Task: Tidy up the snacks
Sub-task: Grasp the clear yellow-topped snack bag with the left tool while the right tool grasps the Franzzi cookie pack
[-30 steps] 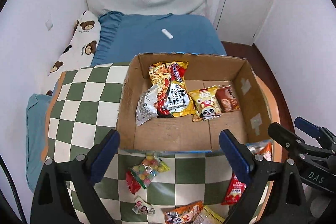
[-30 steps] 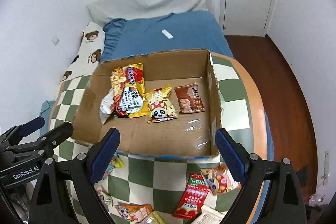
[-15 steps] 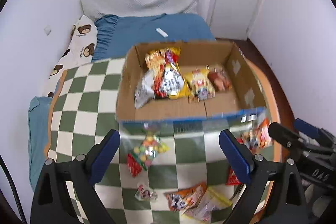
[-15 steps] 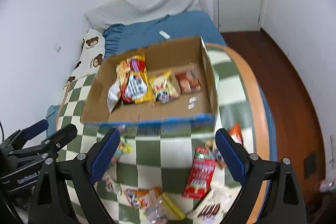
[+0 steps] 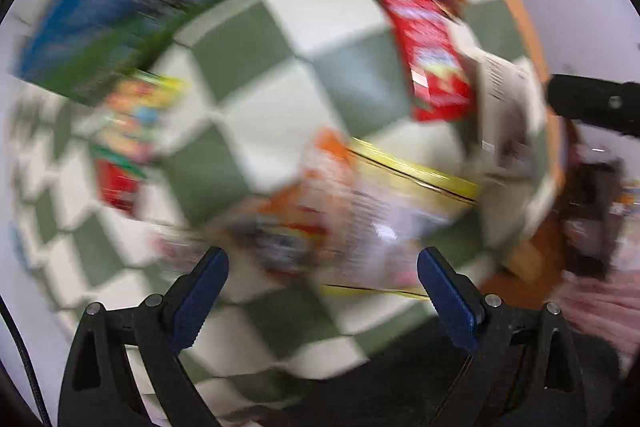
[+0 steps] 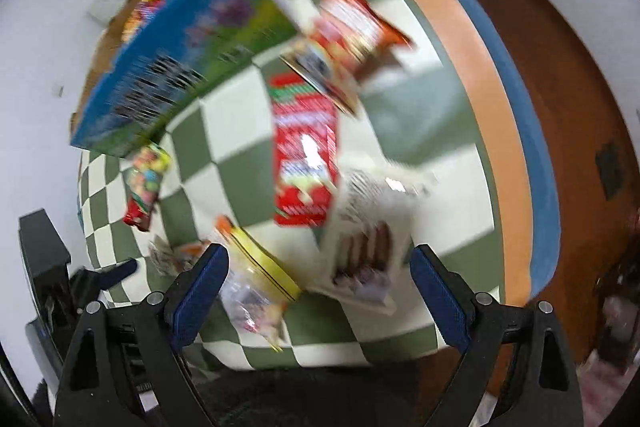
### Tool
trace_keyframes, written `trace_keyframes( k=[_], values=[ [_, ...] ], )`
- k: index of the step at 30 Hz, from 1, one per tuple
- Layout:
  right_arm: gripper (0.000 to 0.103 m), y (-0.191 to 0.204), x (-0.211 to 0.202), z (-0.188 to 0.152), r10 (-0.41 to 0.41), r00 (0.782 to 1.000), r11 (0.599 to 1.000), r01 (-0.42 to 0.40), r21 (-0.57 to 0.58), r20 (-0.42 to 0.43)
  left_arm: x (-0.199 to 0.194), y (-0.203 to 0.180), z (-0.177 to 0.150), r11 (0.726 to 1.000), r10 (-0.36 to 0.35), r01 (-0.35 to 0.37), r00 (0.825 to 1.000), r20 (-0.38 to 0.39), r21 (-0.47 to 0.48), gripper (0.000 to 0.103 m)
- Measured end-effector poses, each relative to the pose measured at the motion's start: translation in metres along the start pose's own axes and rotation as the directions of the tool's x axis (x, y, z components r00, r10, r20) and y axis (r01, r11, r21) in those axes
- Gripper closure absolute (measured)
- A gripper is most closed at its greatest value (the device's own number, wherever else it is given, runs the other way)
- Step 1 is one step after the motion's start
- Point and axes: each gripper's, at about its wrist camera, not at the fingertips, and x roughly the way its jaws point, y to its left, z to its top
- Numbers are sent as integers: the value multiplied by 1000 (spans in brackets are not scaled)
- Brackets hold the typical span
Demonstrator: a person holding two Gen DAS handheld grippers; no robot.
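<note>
While both views blur, the left gripper [image 5: 322, 269] and right gripper [image 6: 318, 267] hang wide and empty over loose packets; the white packet [image 6: 366, 243] lies lengthwise just ahead of the right, nearer it.

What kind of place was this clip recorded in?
Probably a room in a home, though the frames are blurred: a checkered tablecloth on a round table strewn with snack packets, a cardboard box beside them, and a dark wood floor by a white wall.
</note>
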Motion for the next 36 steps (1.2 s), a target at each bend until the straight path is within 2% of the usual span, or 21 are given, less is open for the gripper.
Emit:
trace_keyframes(
  k=[2, 4, 5, 8, 9, 12, 14, 16, 18, 20, 25, 29, 32, 36],
  values=[
    [9, -14, 7, -5, 0, 1000, 999, 0, 33, -6, 16, -7, 5, 997, -76, 76, 996, -42, -5, 6],
    [9, -23, 13, -5, 0, 1000, 999, 0, 54, -9, 35, -16, 12, 995, -103, 103, 992, -74, -5, 7],
    [9, -27, 17, -5, -1, 1000, 998, 1, 61, -9, 43, -19, 16, 993, -114, 114, 990, -83, -6, 13],
    [9, -30, 36, 1, -29, 999, 998, 30, 56, -25, 59, -22, 24, 997, -71, 69, 994, -81, -28, 54],
    [9, -30, 45, 3, -30, 999, 998, 32, 57, -35, 60, -19, 27, 997, -60, 57, 995, -78, -45, 56],
    [18, -29, 66, 9, -28, 998, 998, 32, 59, -64, 53, -1, 33, 991, -45, 39, 998, -43, -128, 56],
    [41, -28, 79, 9, -33, 996, 997, 38, 63, -84, 44, 20, 39, 979, -22, 19, 1000, -11, -202, 56],
    [41, -22, 82, 5, -60, 996, 998, 62, 33, -71, 40, 41, 44, 963, -18, 18, 1000, 2, -268, 56],
    [41, -11, 81, 1, -65, 995, 998, 64, -19, -69, 43, 60, 48, 944, -79, 73, 997, -4, -322, 55],
    [41, -4, 84, -4, -79, 994, 995, 74, -64, -73, 48, 66, 51, 935, -115, 103, 993, -18, -338, 55],
    [41, -2, 97, -3, -93, 991, 994, 88, -59, -94, 43, 61, 53, 938, -90, 83, 996, -4, -336, 56],
    [43, 3, 83, -4, -93, 994, 992, 88, -88, -57, 23, 55, 42, 940, -88, 92, 996, 26, -327, 70],
    [44, 7, 64, -4, -54, 998, 994, 50, -94, -38, -1, 48, 39, 942, -101, 118, 992, 70, -315, 75],
    [44, 25, 34, 1, 6, 1000, 992, -5, -127, 5, -34, 45, 42, 942, -113, 149, 985, 133, -301, 75]
  ],
)
